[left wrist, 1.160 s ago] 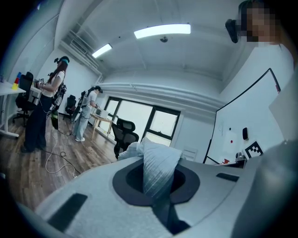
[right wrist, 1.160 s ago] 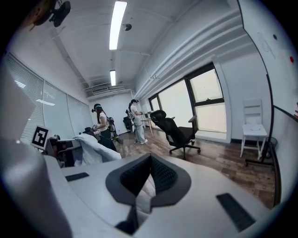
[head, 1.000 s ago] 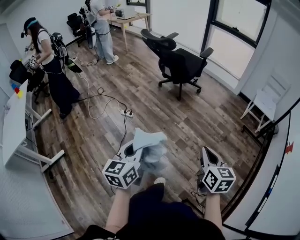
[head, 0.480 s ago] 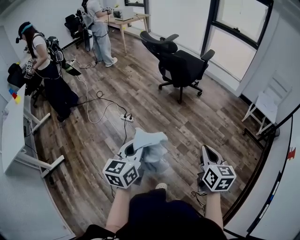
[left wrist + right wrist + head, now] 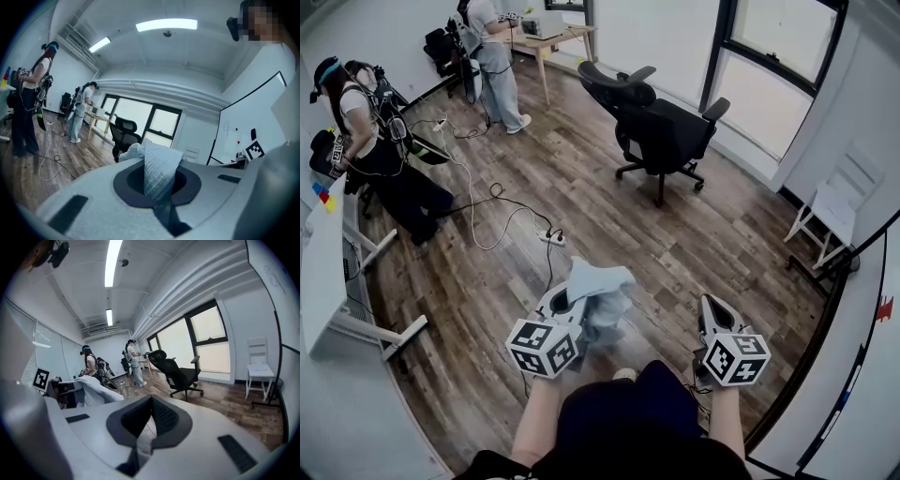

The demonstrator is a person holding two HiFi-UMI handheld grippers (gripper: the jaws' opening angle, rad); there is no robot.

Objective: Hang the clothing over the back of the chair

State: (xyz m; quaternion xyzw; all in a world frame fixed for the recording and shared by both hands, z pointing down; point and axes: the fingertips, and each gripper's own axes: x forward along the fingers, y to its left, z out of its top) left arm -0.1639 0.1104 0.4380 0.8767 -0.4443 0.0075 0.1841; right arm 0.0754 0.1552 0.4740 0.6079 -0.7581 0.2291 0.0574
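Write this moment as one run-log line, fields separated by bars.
left gripper: shut on light blue clothing | right gripper: shut, empty | black office chair: ahead, bare | hanging: not yet done

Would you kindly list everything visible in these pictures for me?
garment: one, pale blue, bunched in the left gripper
office chair: one, black, near the window
small chair: one, white, at the right
table: one, wooden, far end
desk: one, white, left edge
cables: several, black and white, on the floor
people: two, beside desk and table
left gripper: one, grey, shut on the garment
right gripper: one, grey, shut, empty
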